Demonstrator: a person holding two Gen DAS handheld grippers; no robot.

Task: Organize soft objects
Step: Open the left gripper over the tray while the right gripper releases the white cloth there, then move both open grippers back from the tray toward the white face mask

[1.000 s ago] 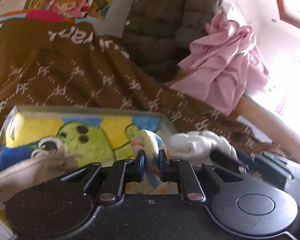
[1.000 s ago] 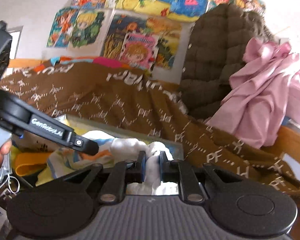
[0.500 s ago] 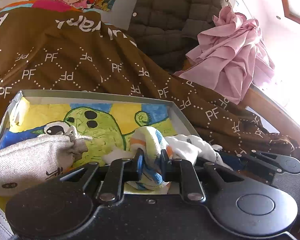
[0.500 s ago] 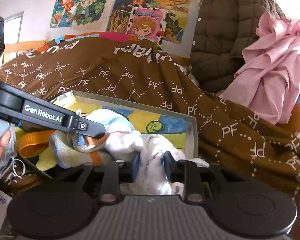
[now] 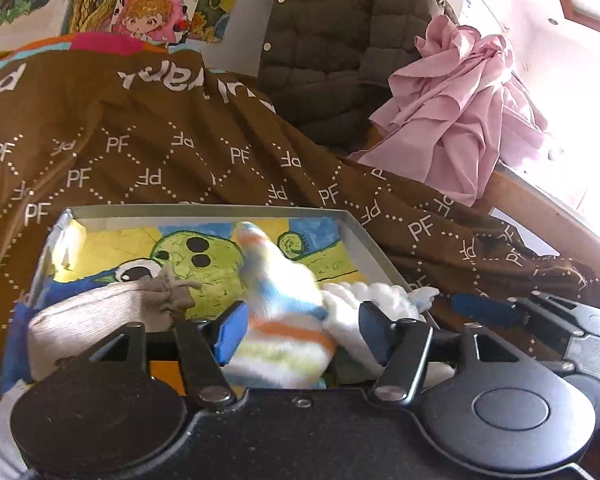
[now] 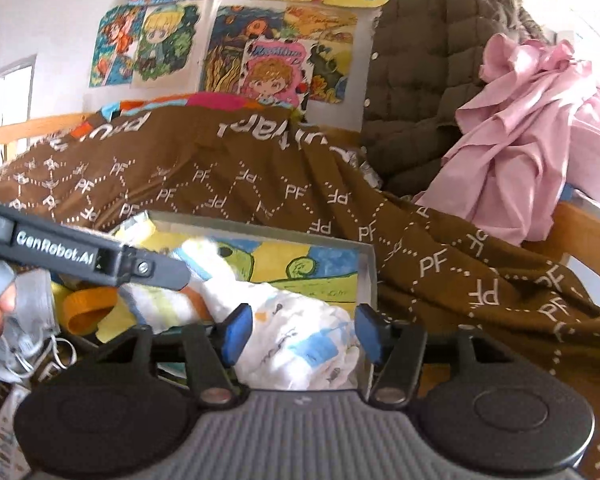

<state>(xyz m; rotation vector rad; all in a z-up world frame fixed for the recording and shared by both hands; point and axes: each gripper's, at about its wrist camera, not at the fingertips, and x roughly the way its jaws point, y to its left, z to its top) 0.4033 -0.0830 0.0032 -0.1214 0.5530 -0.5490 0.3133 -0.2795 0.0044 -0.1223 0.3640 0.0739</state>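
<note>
A shallow box (image 5: 363, 236), w/ a bright cartoon drawing across its floor, is set on a brown blanket (image 5: 148, 152) printed w/ "PF" marks.

Left gripper (image 5: 300, 332): both blue pads are spread wide apart. A striped sock (image 5: 284, 312) (white, orange, blue, yellow bands; blurred) is seen between the pads, standing up out of the box. Whether either pad is touching it can't be told; no squeeze is shown. A grey-beige pouch (image 5: 100, 316) is laid in the box's left part, just beside the left finger. A white cloth (image 5: 375, 296) is bunched at the box's right wall, touching the sock.

Right gripper (image 6: 301, 334): pads are also spread wide. The white cloth (image 6: 300, 344), w/ small blue and orange prints, is seen lying between them in the near right corner of the box (image 6: 365, 280), not pinched. The left gripper's finger (image 6: 100, 260), marked "GenRobot.AI", is seen crossing from the left over the striped sock (image 6: 168, 308). An orange strap (image 6: 88, 308) is seen at the left, outside the box.

Behind the blanket, a dark quilted jacket (image 6: 419, 80) and a pink garment (image 6: 531, 140) are piled; drawings (image 6: 276, 68) are stuck on the wall.
</note>
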